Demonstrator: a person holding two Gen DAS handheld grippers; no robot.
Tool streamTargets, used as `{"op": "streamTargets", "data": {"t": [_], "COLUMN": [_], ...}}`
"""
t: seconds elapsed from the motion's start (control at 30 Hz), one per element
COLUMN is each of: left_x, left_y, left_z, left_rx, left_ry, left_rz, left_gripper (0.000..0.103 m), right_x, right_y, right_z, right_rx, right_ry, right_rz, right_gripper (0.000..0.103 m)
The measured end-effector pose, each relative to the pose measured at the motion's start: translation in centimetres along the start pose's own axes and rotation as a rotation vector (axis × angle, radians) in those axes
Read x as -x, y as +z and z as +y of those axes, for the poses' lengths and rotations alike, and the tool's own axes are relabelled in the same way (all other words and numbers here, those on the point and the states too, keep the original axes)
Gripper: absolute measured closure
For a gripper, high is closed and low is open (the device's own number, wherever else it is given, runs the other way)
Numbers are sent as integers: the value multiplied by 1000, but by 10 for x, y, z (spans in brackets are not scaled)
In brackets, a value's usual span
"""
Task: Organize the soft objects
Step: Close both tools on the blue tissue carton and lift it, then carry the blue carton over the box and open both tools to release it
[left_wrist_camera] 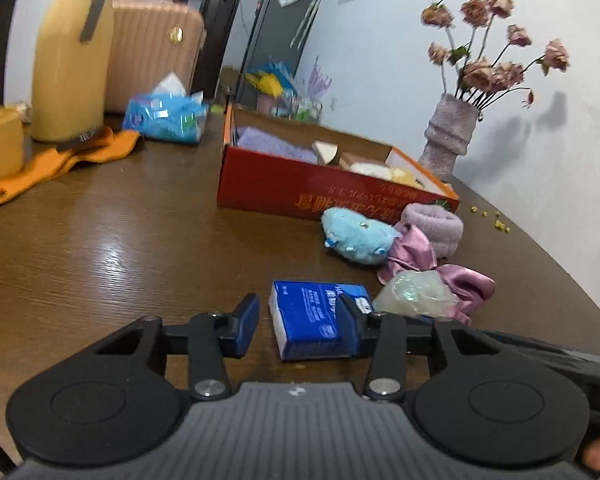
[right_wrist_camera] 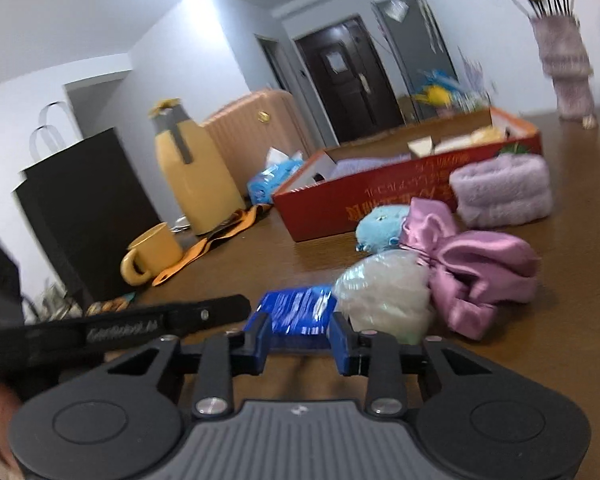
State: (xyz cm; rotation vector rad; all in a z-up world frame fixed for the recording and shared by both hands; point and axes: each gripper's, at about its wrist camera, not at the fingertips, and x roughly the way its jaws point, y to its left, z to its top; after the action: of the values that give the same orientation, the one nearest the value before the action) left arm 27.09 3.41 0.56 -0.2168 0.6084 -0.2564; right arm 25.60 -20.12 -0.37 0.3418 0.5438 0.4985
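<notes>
A blue tissue pack [left_wrist_camera: 312, 324] lies on the brown table [left_wrist_camera: 120, 240] close in front of me. My left gripper [left_wrist_camera: 298, 320] is open: its right finger overlaps the pack and bare table shows at the left pad. My right gripper [right_wrist_camera: 300, 340] is shut on the blue tissue pack [right_wrist_camera: 296, 312] from the other side. Just beyond lie a pale clear-wrapped puff [left_wrist_camera: 414, 294] [right_wrist_camera: 384, 296], a pink satin bow [right_wrist_camera: 480, 272], a blue plush toy [left_wrist_camera: 358, 240] and a lilac fluffy roll [right_wrist_camera: 504, 192]. Behind them stands a red box [left_wrist_camera: 300, 192] holding a lilac towel and other soft pieces.
On the left of the table are a yellow jug [left_wrist_camera: 74, 64], a yellow mug [right_wrist_camera: 152, 256], an orange cloth [left_wrist_camera: 60, 160] and a blue tissue bag [left_wrist_camera: 168, 116]. A vase of dried flowers [left_wrist_camera: 448, 136] stands at the far right, near the table's edge. A black paper bag [right_wrist_camera: 84, 208] is off to the side.
</notes>
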Motion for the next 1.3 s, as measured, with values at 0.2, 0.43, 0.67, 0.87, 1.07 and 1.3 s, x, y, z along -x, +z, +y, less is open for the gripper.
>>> {"op": "streamTargets", "data": {"t": [0.2,0.43,0.67,0.87,1.07,1.3], "left_x": [-26,-26,13,39,16,-60], "left_y": [5,4,-6,6,58,147], "left_z": [22,26,14,-5,-20,-15], "left_rx": [72,110,92,62,43,8], "left_ry": [-56,-98,-96,-116,-162,-137], "left_rz": [72,92,61,-8,-39,-43], "left_gripper": [67,82,81,81,81,81], "right_x": [-44,-45,-10,23,25,-42], "right_y": [12,11,0,6,57,154], "right_z": [-12,-14,1,14,8,-19], "right_rx": [-71,-68,-64,-33,38,75], "right_ry": [-47,-38,0,19,-1,-2], "right_rz": [61,69,52,-18,-91,-69], "right_gripper": [80,85,86,86,86,86]}}
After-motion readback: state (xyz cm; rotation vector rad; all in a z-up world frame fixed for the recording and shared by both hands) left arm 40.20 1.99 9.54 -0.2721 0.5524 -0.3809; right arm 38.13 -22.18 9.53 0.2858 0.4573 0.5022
